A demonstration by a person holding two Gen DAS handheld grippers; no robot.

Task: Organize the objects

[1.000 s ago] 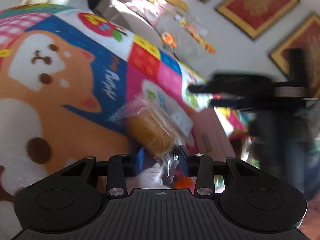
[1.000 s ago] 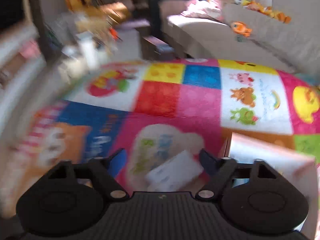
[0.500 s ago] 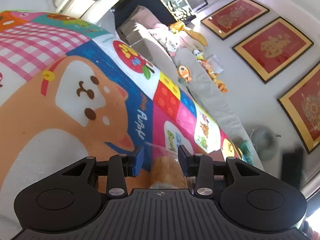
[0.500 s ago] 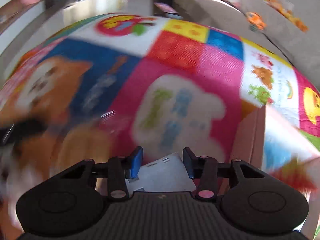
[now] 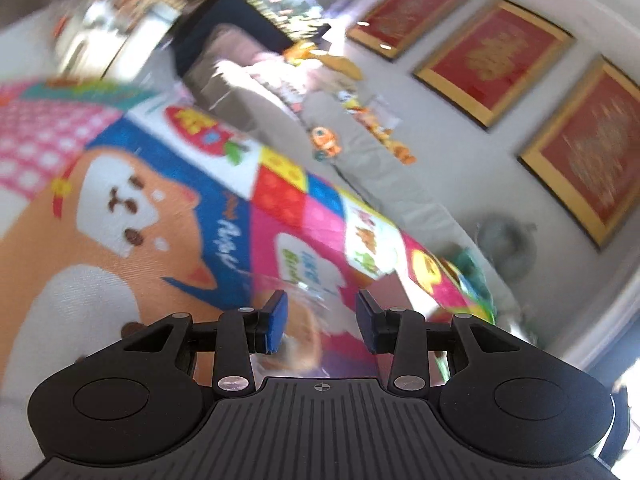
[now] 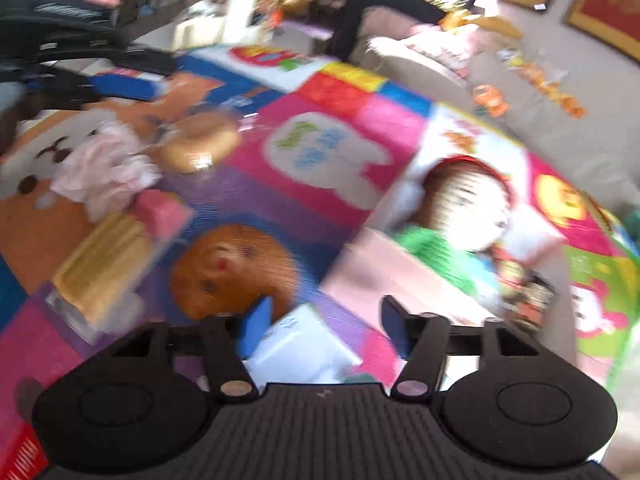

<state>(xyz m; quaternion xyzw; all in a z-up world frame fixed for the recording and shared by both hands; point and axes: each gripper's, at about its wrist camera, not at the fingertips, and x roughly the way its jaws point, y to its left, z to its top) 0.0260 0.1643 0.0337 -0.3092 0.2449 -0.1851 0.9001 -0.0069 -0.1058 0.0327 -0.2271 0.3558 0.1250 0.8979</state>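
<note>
1. While both views are motion-blurred, I can still read the cartoon play mat (image 5: 132, 240). It fills most of each view and everything sits on it.
2. Grey sofa (image 5: 372, 168) runs along the far edge of the mat, with small orange toys on it.
3. Pink box (image 6: 384, 276) sits on the mat, right of centre in the right wrist view. It holds mixed items too smeared to name.
4. Left gripper (image 5: 320, 304): jaws narrow with the wrapped bun (image 5: 302, 332) between them. It looks pinched by its clear wrapper, and in the right wrist view it sits above the mat.
5. Right gripper (image 6: 325, 306): jaws opening and already wide. The white packet (image 6: 296, 344) is between them, close to the left finger and clear of the right one. It sits just left of the pink box's near edge.
6. Loose on the mat, left of the box:
   - yellow ridged pack (image 6: 104, 264)
   - round brown item (image 6: 236, 268)
   - crumpled pink cloth (image 6: 104, 168)
</note>
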